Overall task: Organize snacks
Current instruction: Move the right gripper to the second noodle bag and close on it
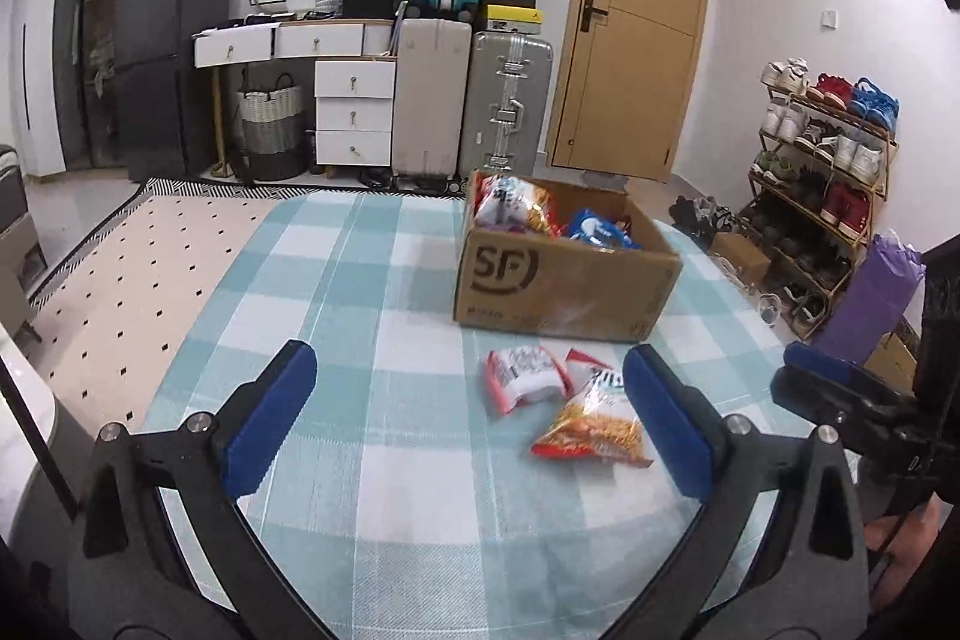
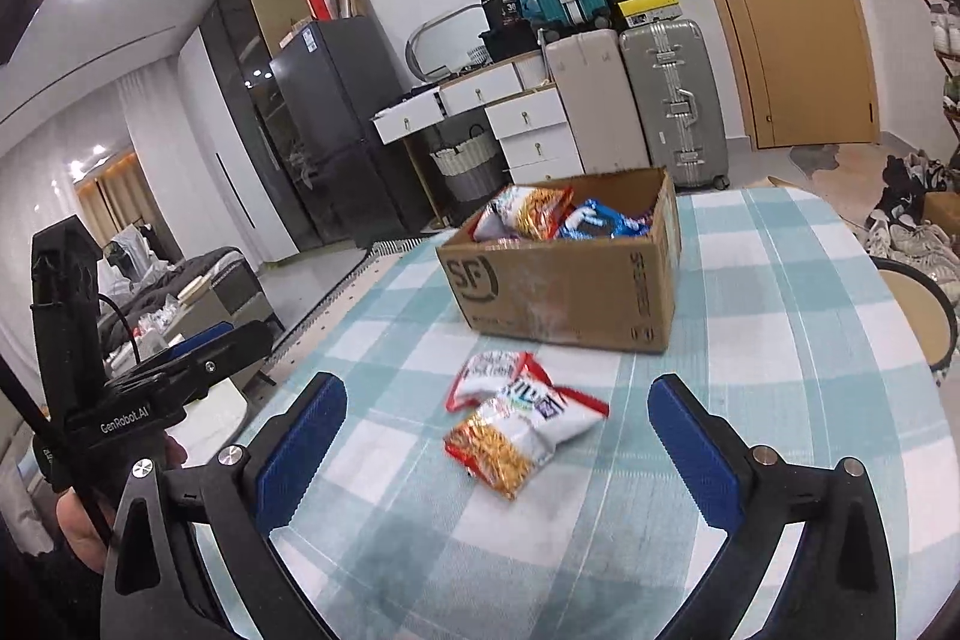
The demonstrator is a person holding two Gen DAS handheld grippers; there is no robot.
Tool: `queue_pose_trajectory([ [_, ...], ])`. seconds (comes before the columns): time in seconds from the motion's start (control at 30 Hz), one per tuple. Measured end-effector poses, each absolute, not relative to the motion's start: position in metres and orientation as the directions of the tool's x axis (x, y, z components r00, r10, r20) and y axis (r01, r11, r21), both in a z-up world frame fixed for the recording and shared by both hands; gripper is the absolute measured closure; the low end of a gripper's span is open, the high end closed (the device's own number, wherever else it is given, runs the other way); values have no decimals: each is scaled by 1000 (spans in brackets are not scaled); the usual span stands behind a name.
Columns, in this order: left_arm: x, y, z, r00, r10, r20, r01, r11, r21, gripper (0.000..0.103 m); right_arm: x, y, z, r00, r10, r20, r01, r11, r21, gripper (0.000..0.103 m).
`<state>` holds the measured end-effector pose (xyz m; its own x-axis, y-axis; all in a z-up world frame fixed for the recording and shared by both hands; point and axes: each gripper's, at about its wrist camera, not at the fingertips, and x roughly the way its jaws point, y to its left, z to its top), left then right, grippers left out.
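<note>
So there's a cardboard box (image 2: 558, 280) sitting toward the far side of the checked tablecloth (image 2: 780, 340), already holding a few snack bags, which I'd guess makes it the drop-off spot. Two packets are left out on the cloth just in front of it: a red-and-white packet (image 2: 489, 376) nearer the box, and an orange noodle-snack packet (image 2: 516, 436) lying partly over it on the near side. Both tools hang above the near edge of the table, empty. The right gripper (image 2: 498, 442) has its jaws spread wide and lined up on those two packets, probably to grab the top one first. The left gripper (image 1: 468, 418) is also spread wide, sitting off to the left of them.
</note>
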<state>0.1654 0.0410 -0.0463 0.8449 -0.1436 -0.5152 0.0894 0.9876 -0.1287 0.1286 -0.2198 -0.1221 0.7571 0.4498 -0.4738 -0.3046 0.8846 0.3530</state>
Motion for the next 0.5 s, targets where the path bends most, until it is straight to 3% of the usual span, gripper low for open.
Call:
queue_pose_trajectory([
  [0.17,162,51,-78,844,-123,-522,60,989,-137,1,124,-211,-140,734,428,-527,-293,900,324,1],
  [0.5,191,47,-137,816,-83,-572,2,990,-140,1,156,-199,-183,633,466,-618,-243,878,413,1],
])
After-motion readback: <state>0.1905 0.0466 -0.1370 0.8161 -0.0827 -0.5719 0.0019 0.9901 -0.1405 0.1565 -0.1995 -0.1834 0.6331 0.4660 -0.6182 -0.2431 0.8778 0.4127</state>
